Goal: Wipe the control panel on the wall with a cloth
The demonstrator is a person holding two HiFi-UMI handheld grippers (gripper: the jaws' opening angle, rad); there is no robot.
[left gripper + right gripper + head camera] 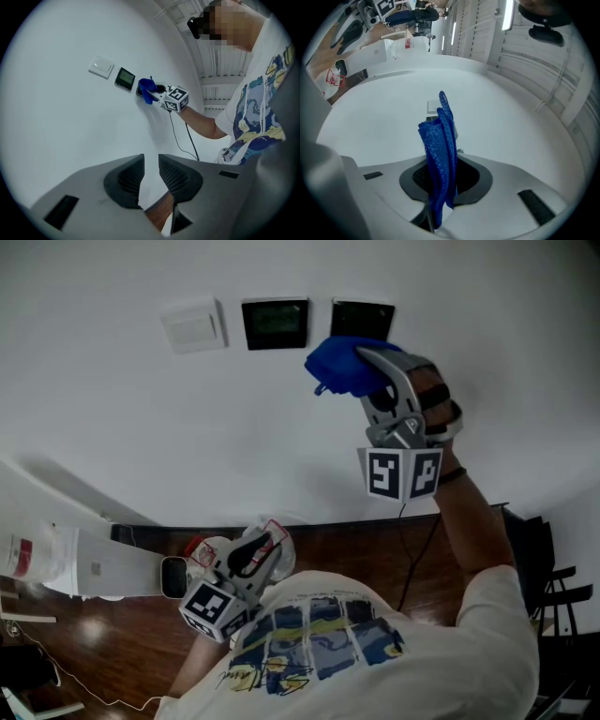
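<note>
Three plates sit in a row on the white wall: a white switch (192, 326), a dark control panel (275, 322) and a second dark panel (362, 317). My right gripper (354, 369) is shut on a bunched blue cloth (339, 365), which is raised against the wall at the lower left edge of the second panel. In the right gripper view the cloth (439, 150) stands up between the jaws and hides most of the plates. My left gripper (246, 561) hangs low by the person's torso, its jaws (149, 180) a narrow gap apart and holding nothing.
A white box-like unit (103, 563) and a crumpled plastic bag (214, 549) lie low on the left over a wooden floor. A black cable (405, 559) hangs down the wall under the right arm. Dark chair frames (553, 587) stand at the right.
</note>
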